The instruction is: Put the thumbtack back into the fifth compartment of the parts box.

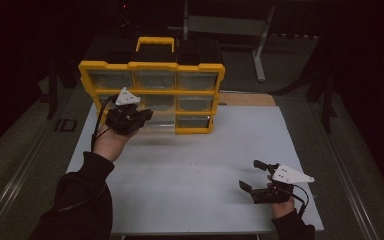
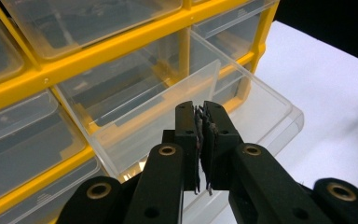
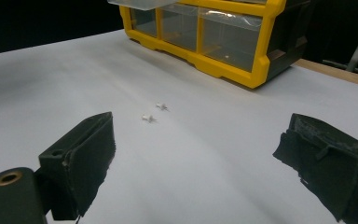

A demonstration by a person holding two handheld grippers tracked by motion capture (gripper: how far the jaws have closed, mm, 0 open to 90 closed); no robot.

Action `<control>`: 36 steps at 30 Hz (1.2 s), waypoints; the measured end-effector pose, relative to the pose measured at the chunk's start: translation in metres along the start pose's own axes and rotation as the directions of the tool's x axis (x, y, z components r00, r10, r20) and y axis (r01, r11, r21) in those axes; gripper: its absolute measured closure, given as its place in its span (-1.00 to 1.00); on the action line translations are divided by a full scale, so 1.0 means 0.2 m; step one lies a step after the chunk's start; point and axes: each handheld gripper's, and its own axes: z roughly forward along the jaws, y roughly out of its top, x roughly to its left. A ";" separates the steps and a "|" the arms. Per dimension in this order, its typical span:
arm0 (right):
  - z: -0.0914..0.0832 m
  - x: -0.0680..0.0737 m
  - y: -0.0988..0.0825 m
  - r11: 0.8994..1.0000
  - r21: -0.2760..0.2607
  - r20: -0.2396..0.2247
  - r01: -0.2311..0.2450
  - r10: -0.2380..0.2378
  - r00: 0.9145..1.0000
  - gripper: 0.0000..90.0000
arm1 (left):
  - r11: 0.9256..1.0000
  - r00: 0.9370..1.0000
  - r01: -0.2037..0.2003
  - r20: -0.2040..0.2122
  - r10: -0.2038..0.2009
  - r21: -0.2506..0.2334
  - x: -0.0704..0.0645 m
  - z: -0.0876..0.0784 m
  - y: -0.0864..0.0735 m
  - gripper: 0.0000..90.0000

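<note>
1. The left claw (image 2: 200, 109) is seen with its jaws pressed together, nothing pinched between them, the tips poised at the front wall of a clear drawer (image 2: 168, 100) that is drawn out of the yellow organizer (image 1: 152, 92).
2. The drawer is found in the middle row at the organizer's left side, pulled forward and seemingly empty; whether the tips touch its wall cannot be told.
3. The right claw (image 3: 200, 154) is held spread wide, low over the white worktop (image 1: 195, 175), well apart from the organizer.
4. Two small white pins (image 3: 153, 113) are seen lying on the worktop ahead of the right claw, between it and the organizer.
5. Risk is judged as follows: a push off-centre could jam the drawer askew in its slot; a hard shove could slide the whole organizer backwards, since nothing braces it.
6. The left hand (image 1: 111, 142) is raised, forearm angled up toward the organizer; the right hand (image 1: 281, 204) is kept low near the worktop's near edge.
</note>
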 end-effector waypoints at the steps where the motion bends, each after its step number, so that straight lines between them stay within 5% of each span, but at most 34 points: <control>1: 0.00 0.00 0.00 1.000 0.000 0.000 0.000 0.000 1.000 -0.80 | 1.000 1.000 0.000 0.000 0.000 0.000 0.00 0.00 0.00 0.88; 17: 0.00 0.00 0.00 1.000 0.002 -0.001 -0.002 0.002 1.000 -0.80 | 0.991 1.000 -0.026 0.005 0.025 0.132 0.01 0.08 0.04 0.87; 24: 0.00 0.00 0.00 1.000 0.004 -0.001 -0.005 0.005 1.000 -0.80 | 0.993 1.000 -0.019 0.018 0.017 0.120 0.01 0.10 0.05 0.83; 27: 0.00 0.00 0.00 1.000 0.003 0.000 -0.006 0.006 1.000 -0.80 | 0.993 1.000 -0.016 0.024 0.014 0.119 0.00 0.10 0.06 0.40; 36: 0.00 0.00 0.00 1.000 0.004 0.001 -0.003 0.003 1.000 -0.80 | 0.997 1.000 0.019 0.012 -0.020 0.079 0.00 0.07 0.08 -0.33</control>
